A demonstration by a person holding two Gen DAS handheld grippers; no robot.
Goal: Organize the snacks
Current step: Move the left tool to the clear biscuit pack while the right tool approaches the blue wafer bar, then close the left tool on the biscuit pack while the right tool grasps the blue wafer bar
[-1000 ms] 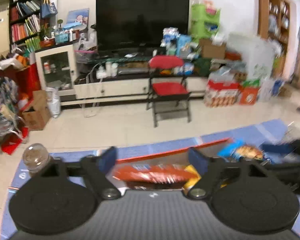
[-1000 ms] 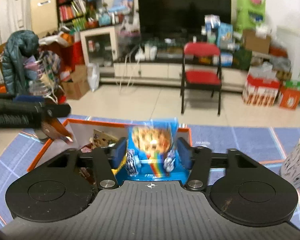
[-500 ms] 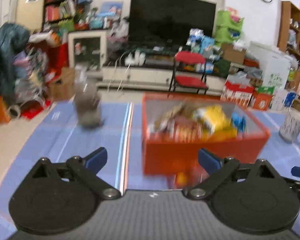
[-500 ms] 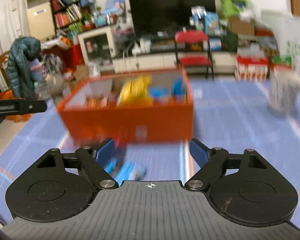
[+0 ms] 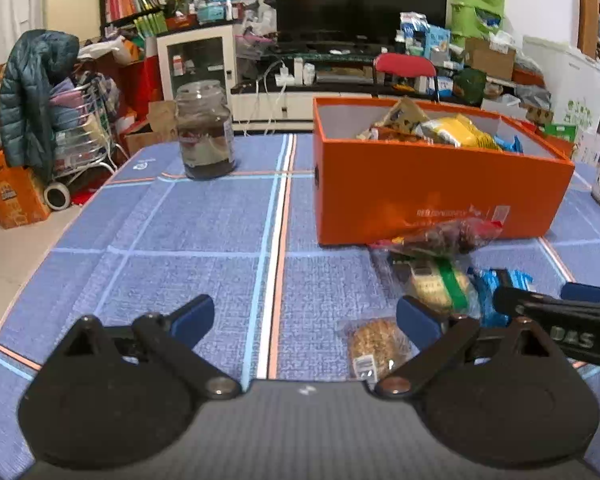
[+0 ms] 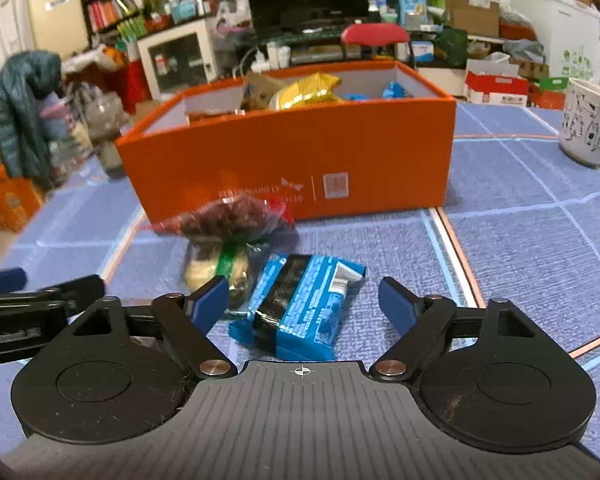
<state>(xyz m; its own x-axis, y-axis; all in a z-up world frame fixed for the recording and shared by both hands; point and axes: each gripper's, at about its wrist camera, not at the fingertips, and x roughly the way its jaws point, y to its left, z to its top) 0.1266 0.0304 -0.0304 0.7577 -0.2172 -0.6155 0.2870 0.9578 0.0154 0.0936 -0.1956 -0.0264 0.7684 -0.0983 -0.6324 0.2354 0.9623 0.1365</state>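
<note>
We are looking at four loose snack packs lying on the blue cloth just in front of the orange box: a blue packet, a green-banded one, a red-brown bag touching the box wall, and a round biscuit pack. Our right gripper is hovering with its jaws apart around the blue packet, having just narrowed slightly. Our left gripper is standing wide open over bare cloth.

— What colours are the box and the table?
— The box is orange; the table is blue, gridded with pale blue, white and orange lines.
— And the mug?
— White, with dark cartoon figures.
— The packet?
— Blue and black.
</note>
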